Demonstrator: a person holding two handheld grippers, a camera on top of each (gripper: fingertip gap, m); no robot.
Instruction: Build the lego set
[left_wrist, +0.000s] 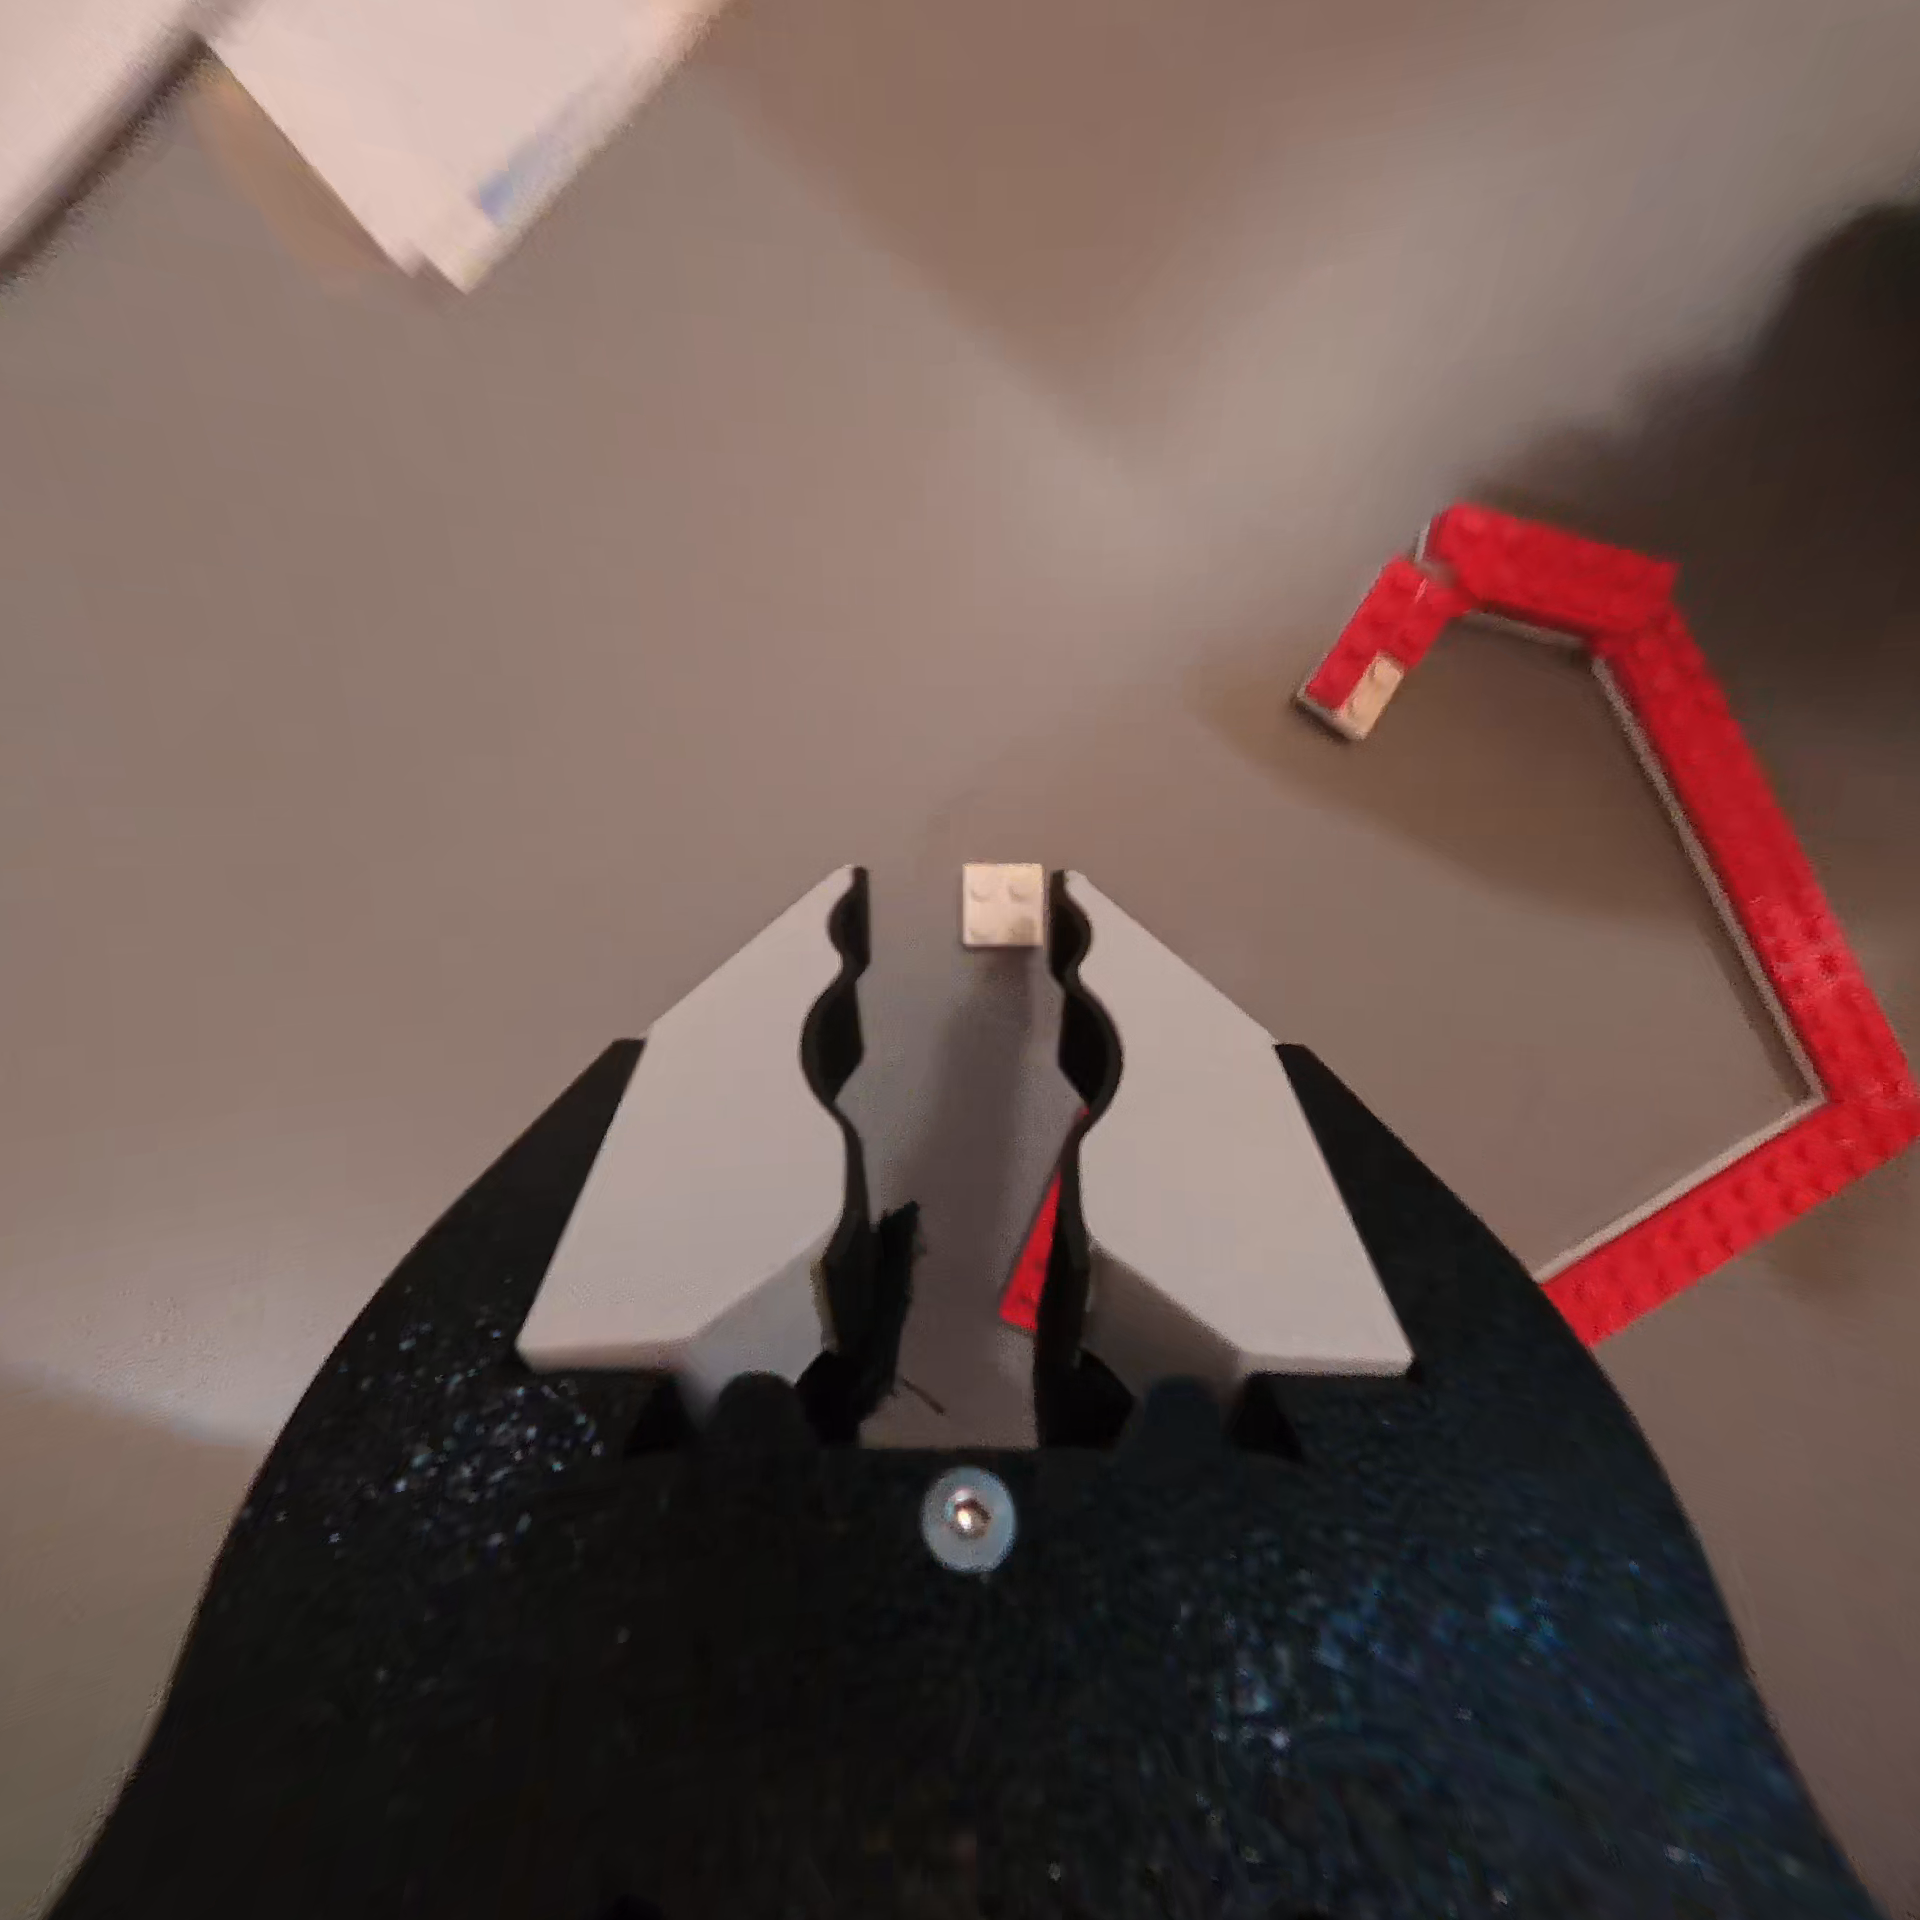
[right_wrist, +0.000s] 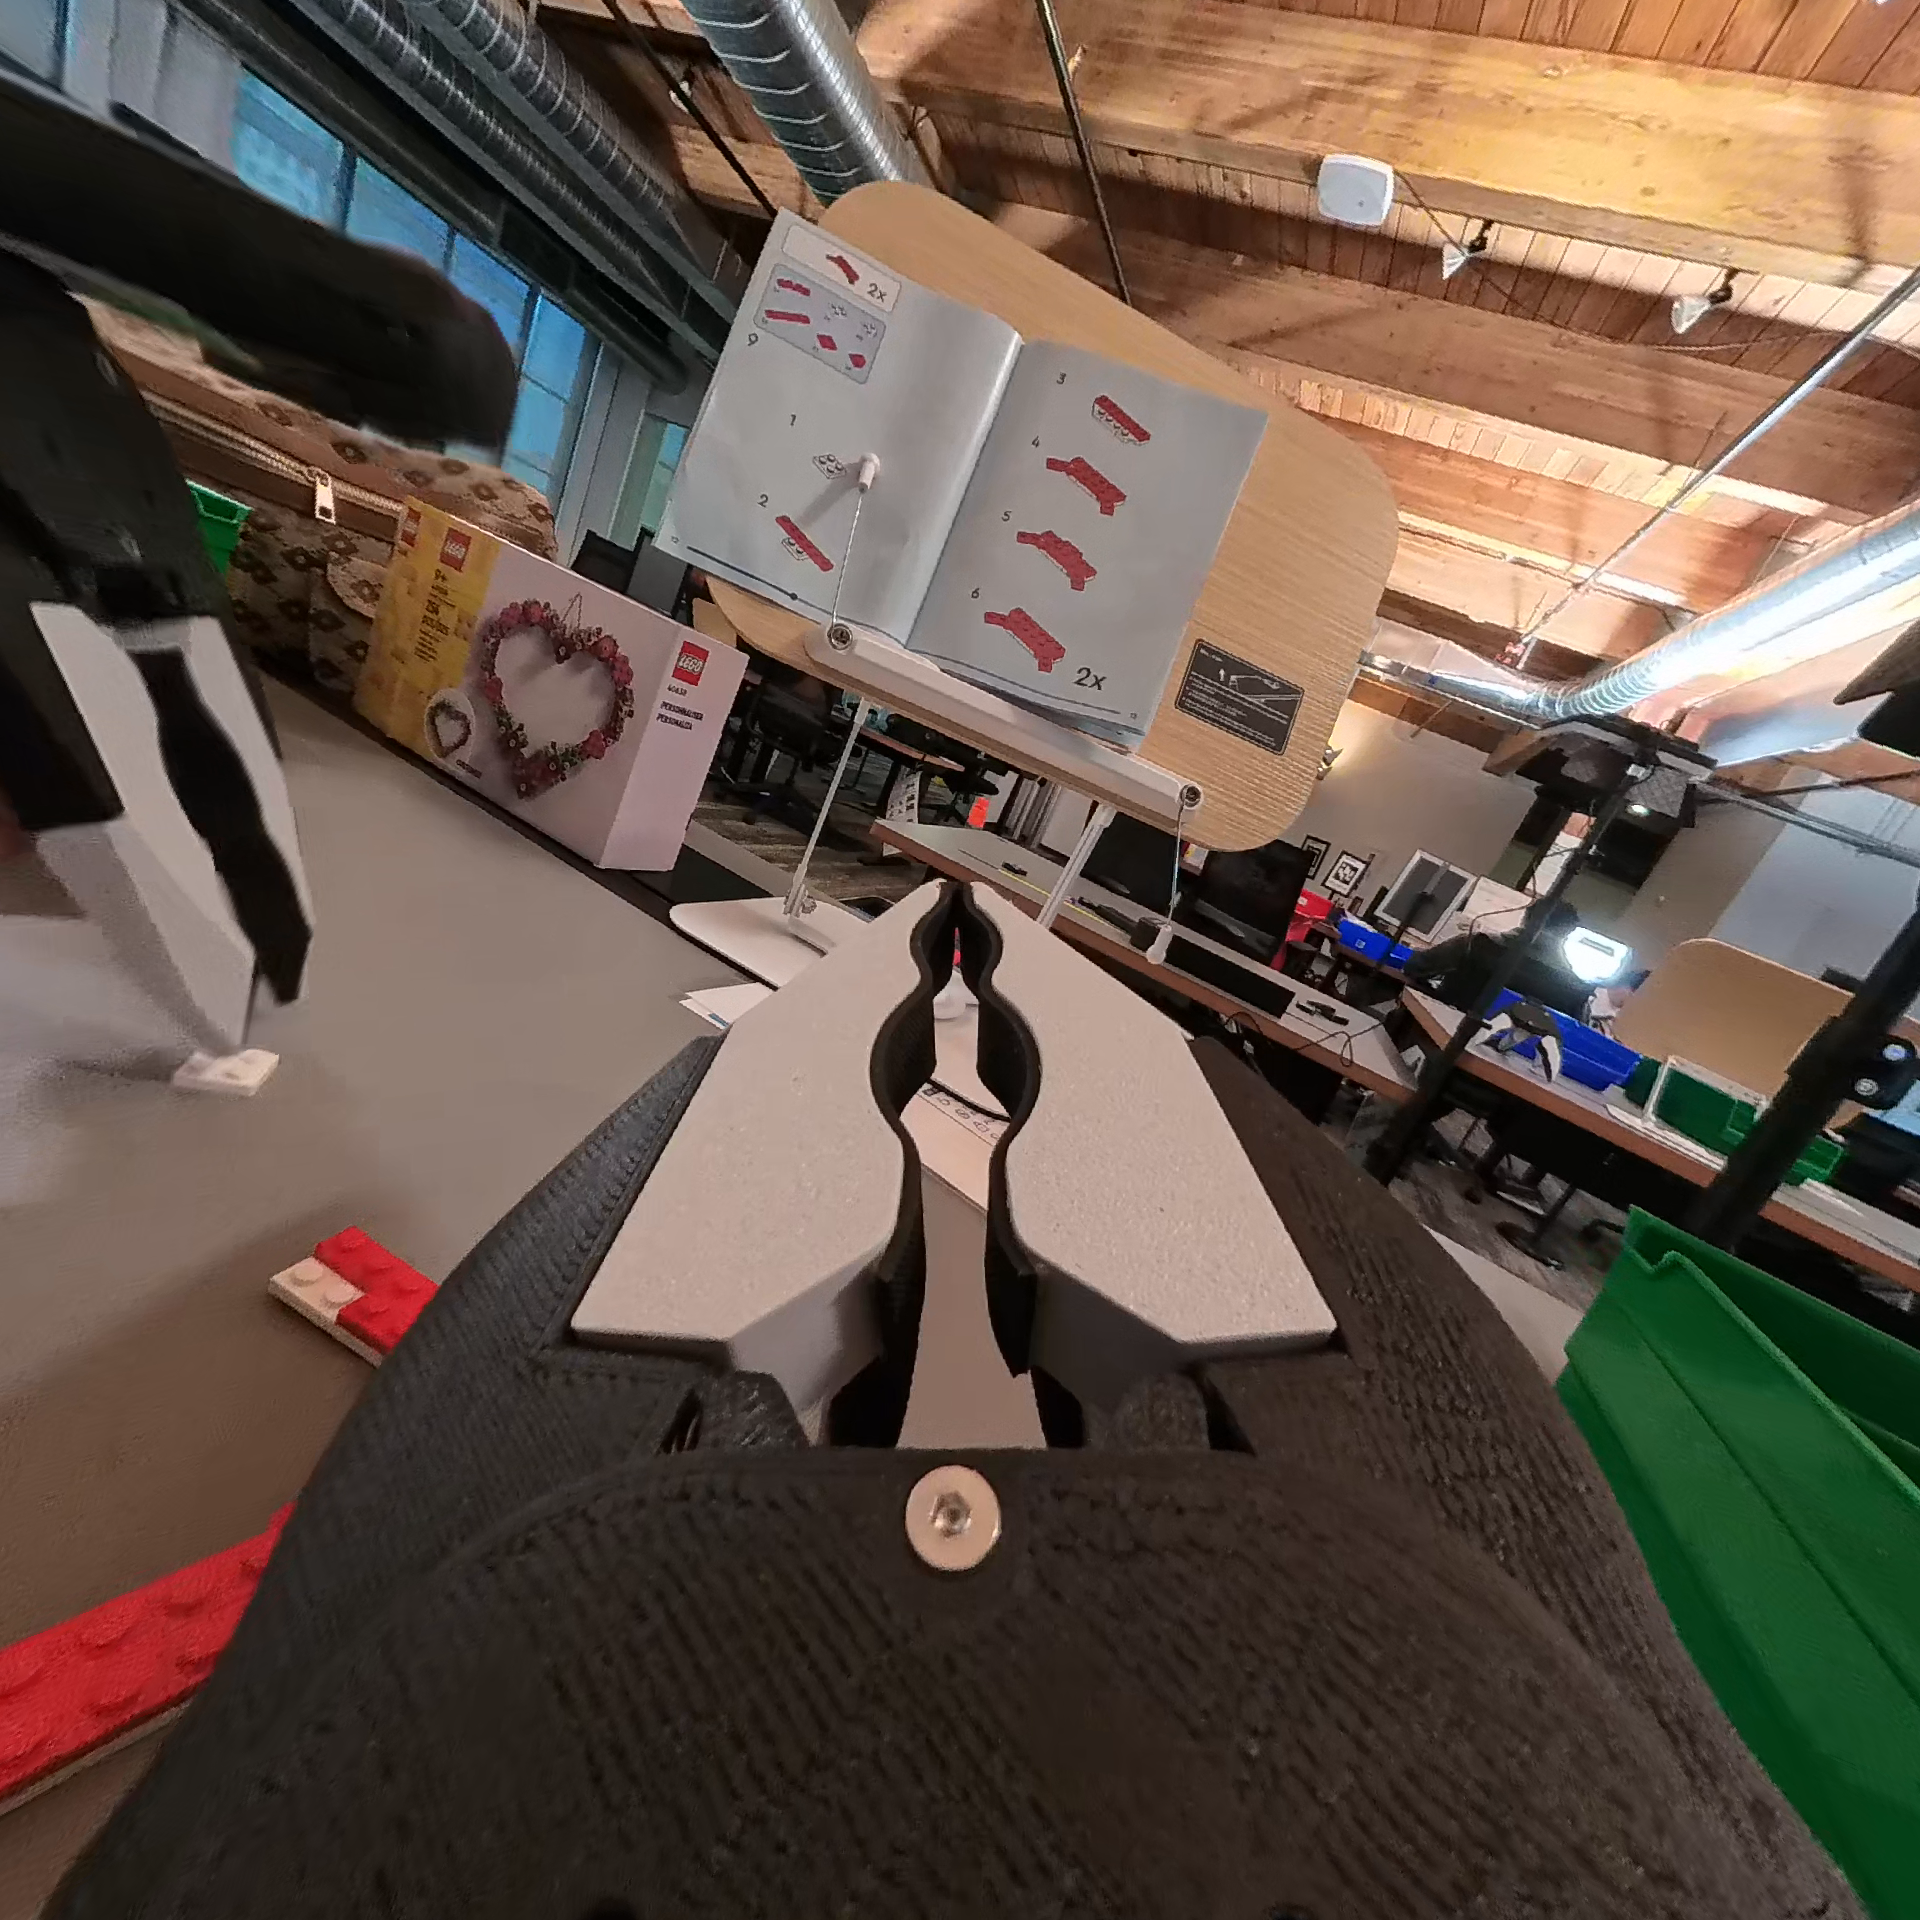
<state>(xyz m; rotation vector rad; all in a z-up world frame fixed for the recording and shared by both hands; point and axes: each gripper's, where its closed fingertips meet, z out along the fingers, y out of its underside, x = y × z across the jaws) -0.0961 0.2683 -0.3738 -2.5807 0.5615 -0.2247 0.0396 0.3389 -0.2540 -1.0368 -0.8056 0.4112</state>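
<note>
My left gripper is open and points down at the grey table. A small white square plate lies flat between its fingertips, close to the right finger. A red brick frame on pale grey plates lies to the right, with a small white plate on its near end. In the right wrist view, my right gripper is shut and empty, low over the table. The left gripper shows there at far left above the white plate. Parts of the red frame lie beside the right gripper.
An open instruction booklet stands on a wooden holder at the back. The set's box stands at the back left. A green bin is at the right. White paper sheets lie beyond the left gripper.
</note>
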